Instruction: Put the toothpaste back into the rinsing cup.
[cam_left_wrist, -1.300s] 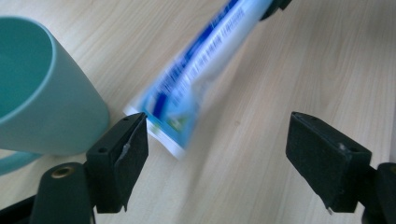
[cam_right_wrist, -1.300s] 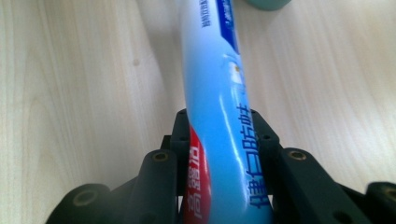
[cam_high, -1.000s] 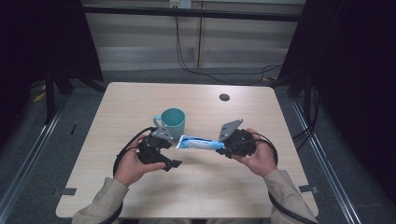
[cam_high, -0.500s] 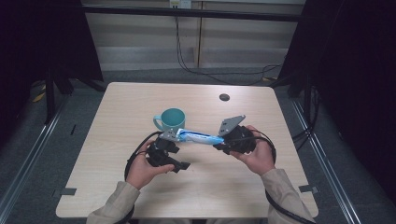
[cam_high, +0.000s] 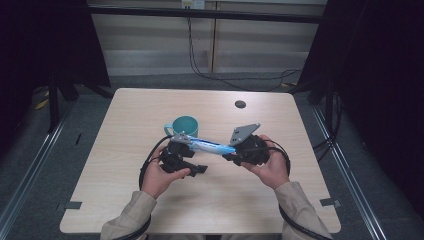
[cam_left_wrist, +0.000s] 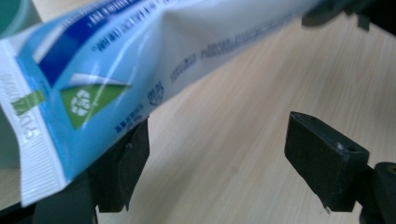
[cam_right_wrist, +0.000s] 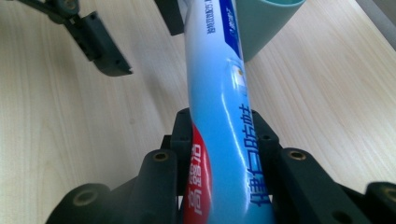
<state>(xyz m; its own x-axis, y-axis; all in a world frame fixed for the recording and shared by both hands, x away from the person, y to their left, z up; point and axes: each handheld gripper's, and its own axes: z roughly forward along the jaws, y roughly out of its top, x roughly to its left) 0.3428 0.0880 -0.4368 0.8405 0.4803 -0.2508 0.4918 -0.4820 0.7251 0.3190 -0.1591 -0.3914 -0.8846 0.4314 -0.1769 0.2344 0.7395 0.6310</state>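
Right gripper (cam_high: 239, 152): jaws clamped on toothpaste tube (cam_high: 210, 145), held above table (cam_high: 125, 200) | left gripper (cam_high: 181, 156): jaws wide, tube's flat end lying against one jaw, other apart | teal mug (cam_high: 184, 126) just behind.

Glossy plastic tube (cam_right_wrist: 219, 102), matt wood-grain table (cam_high: 150, 110)

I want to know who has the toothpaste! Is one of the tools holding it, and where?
The right tool is shut on the toothpaste tube near its red-printed end. The left tool is open, the tube's flat crimped end only lying across one jaw.
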